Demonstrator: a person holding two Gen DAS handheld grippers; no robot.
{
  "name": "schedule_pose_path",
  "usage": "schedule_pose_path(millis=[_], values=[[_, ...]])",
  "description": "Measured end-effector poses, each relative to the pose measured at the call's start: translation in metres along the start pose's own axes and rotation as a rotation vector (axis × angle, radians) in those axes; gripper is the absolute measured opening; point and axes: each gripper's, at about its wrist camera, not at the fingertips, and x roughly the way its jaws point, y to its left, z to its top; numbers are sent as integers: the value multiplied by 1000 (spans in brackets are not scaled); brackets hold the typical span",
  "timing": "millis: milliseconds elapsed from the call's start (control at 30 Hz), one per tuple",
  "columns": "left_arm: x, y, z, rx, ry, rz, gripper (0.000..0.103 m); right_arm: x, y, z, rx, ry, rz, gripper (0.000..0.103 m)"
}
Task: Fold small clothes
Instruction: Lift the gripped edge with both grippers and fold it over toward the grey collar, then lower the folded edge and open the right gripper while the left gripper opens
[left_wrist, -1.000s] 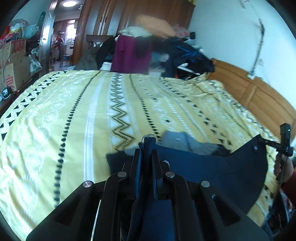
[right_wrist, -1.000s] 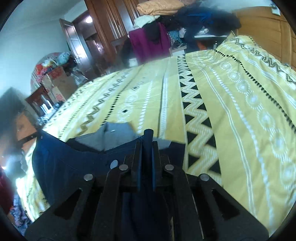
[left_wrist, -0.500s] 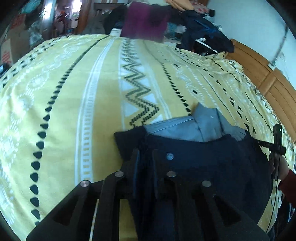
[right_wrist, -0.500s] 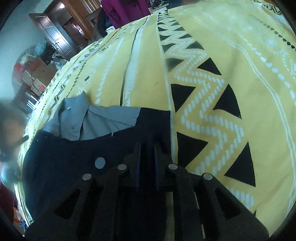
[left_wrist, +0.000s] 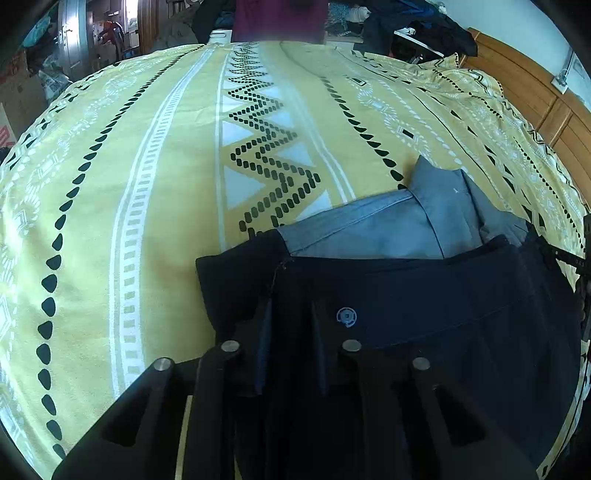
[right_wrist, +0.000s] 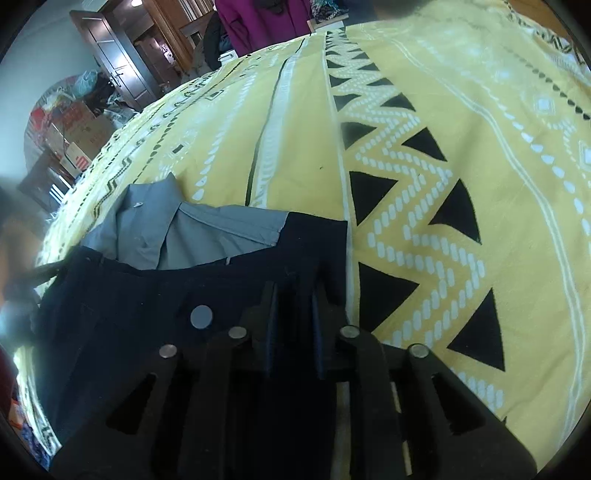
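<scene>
A dark navy garment (left_wrist: 424, 302) lies flat on the yellow patterned bedspread (left_wrist: 166, 184), folded over so that a grey inner part (left_wrist: 388, 229) shows beyond its far edge. A round snap (left_wrist: 346, 316) sits close to my left gripper (left_wrist: 290, 306), which rests open at the garment's left corner with dark cloth between and under its fingers. In the right wrist view the same garment (right_wrist: 129, 302) and grey part (right_wrist: 207, 236) appear, and my right gripper (right_wrist: 293, 291) is open at the right corner.
The bedspread (right_wrist: 443, 147) stretches far ahead of both grippers. A wooden headboard (left_wrist: 535, 92) runs along the right. Piled clothes (left_wrist: 406, 22) and a maroon garment (left_wrist: 280, 14) sit past the bed's far end. Cardboard boxes (right_wrist: 77, 129) and a door (right_wrist: 107, 48) are at left.
Both grippers came down from holding the garment in the air and laid it flat on the bed. Their fingers have spread apart from the pinched state.
</scene>
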Motion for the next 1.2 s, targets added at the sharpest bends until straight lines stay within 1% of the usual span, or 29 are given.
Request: schedule_pose_path(millis=[33,67,100,167,267,333,367,400,433,467,500,533,600,633,733,767,833,900,933,1033,1100,1133,1167,1200], values=[[0,-3,-1,15,-4,8,13,-1,0,1,-5,-5,-7,10],[-1,-5,-1,26,-10,16,7,-3,1,1,-10,-14,-12,9],[-4,-7,-1,27,-25,18,6,-8,4,3,-22,-28,-21,9],[-14,-5,3,6,-69,9,5,-20,12,8,-51,-64,-21,8],[-39,1,12,-39,-159,-21,5,-41,20,24,-89,-126,-4,8],[-47,2,15,-30,-192,-4,5,-41,14,35,-79,-135,5,8],[-46,2,16,-25,-195,9,5,-36,9,37,-66,-120,15,8],[-41,4,15,-23,-183,22,5,-21,-1,36,-43,-76,12,8],[-28,6,12,-20,-146,41,5,-6,-8,32,-21,-36,1,8],[-12,8,8,-17,-95,51,6,10,-15,25,4,26,8,7],[8,8,1,-3,-38,64,6,24,-22,17,28,65,15,6],[14,7,-1,3,-40,63,6,23,-25,10,27,21,31,5],[8,8,3,-10,-49,59,6,18,-25,11,48,6,35,5],[6,8,5,-7,-54,60,6,16,-21,12,28,0,20,5],[3,2,5,46,-50,84,6,19,-20,13,2,19,21,5],[5,2,4,47,-47,84,7,19,-20,14,-2,18,16,5],[9,7,3,20,-51,74,10,14,-10,22,-45,10,-19,1],[6,10,1,-12,-70,64,10,8,2,28,-92,-13,-17,0],[4,9,1,-8,-78,68,9,4,6,30,-110,-27,-17,0],[-1,8,3,-3,-98,71,7,3,2,41,-96,-54,-16,0],[-10,10,8,-23,-136,53,7,7,-3,41,-84,-53,-8,0],[-19,10,11,-22,-172,60,7,15,-6,38,-80,-30,5,0],[-23,11,13,-20,-190,69,7,24,-9,32,-72,10,23,0],[-24,12,13,-23,-191,69,6,34,-12,25,-65,35,20,2]])
